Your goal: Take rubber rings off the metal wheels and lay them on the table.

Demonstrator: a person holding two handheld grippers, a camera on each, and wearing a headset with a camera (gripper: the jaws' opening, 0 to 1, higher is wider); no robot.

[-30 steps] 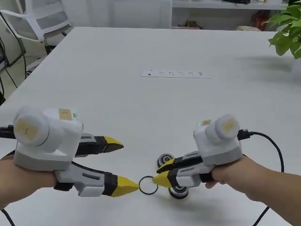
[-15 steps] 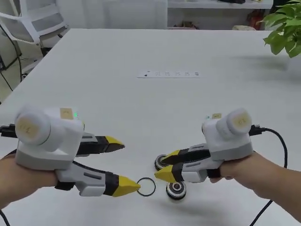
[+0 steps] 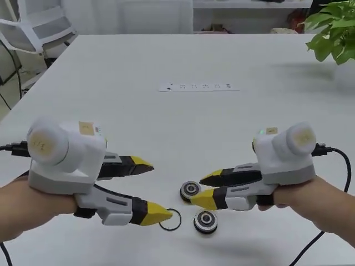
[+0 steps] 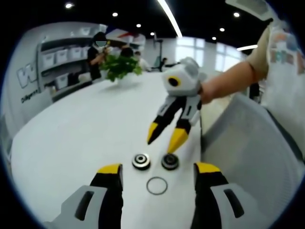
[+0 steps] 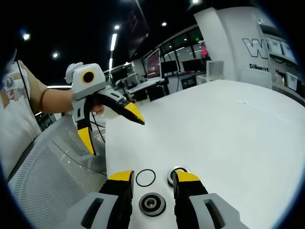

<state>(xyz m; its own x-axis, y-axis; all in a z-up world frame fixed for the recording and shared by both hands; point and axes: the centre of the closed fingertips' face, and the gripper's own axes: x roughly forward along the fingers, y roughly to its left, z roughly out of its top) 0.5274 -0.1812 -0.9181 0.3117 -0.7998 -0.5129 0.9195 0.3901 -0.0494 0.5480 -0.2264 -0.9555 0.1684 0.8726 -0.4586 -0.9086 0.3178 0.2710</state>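
Head view looks fwd/down on table from above, L/R gripper views sit low + close, facing each other, all sharing wheels + ring.

A thin black rubber ring lies flat on the white table, free of any wheel. Just beside it, one small metal wheel and a second wheel lie flat, slightly apart, with dark rims and silvery centres.

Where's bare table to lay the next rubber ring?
The table is bare from the far metal wheel up to the power strip. Close in it is crowded: that wheel, the near metal wheel and a rubber ring lie together.
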